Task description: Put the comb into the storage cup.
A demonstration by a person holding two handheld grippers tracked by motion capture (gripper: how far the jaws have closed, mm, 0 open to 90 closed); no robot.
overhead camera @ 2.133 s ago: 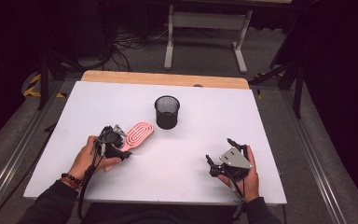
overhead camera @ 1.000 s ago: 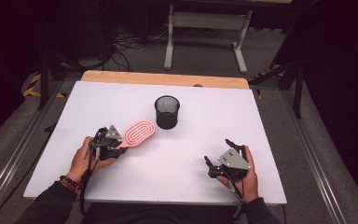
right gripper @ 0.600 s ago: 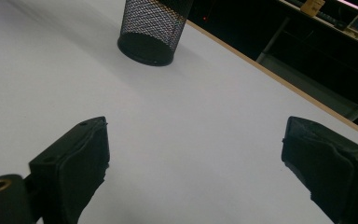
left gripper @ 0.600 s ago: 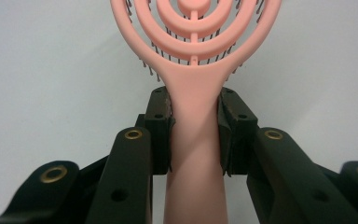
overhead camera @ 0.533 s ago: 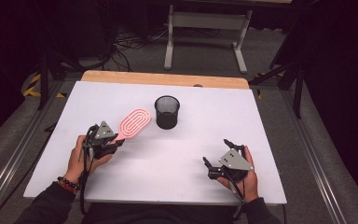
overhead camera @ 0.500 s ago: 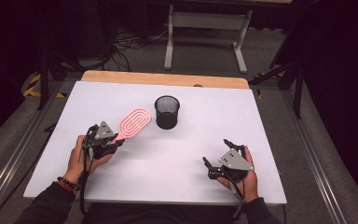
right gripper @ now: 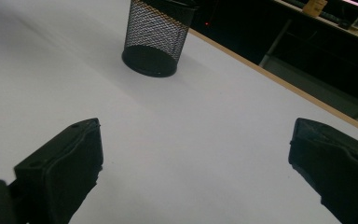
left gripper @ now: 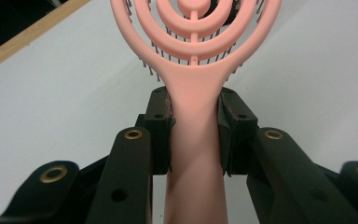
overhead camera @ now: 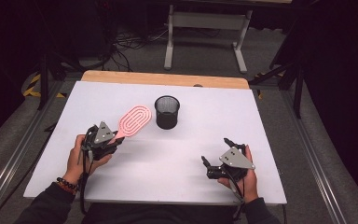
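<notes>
From above the near edge, the white table (overhead camera: pixel 261 116) lay broad and bare; on its left side the left gripper (overhead camera: pixel 114 138) held a pink hairbrush (overhead camera: pixel 134 121) by the handle, the oval head tilted up toward the far right, just left of a black mesh cup (overhead camera: pixel 167 112) standing upright near the far middle; the right gripper (overhead camera: pixel 216 156) sat near the right front, well apart from both, its jaws just widened with nothing between them; along the left gripper's own jaws, the pads (left gripper: pixel 161 126) pressed both sides of the brush handle (left gripper: pixel 196 140), bristles showing behind the rings; along the right gripper's jaws, spread wide over bare table, the mesh cup (right gripper: pixel 156 37) stood far off.
</notes>
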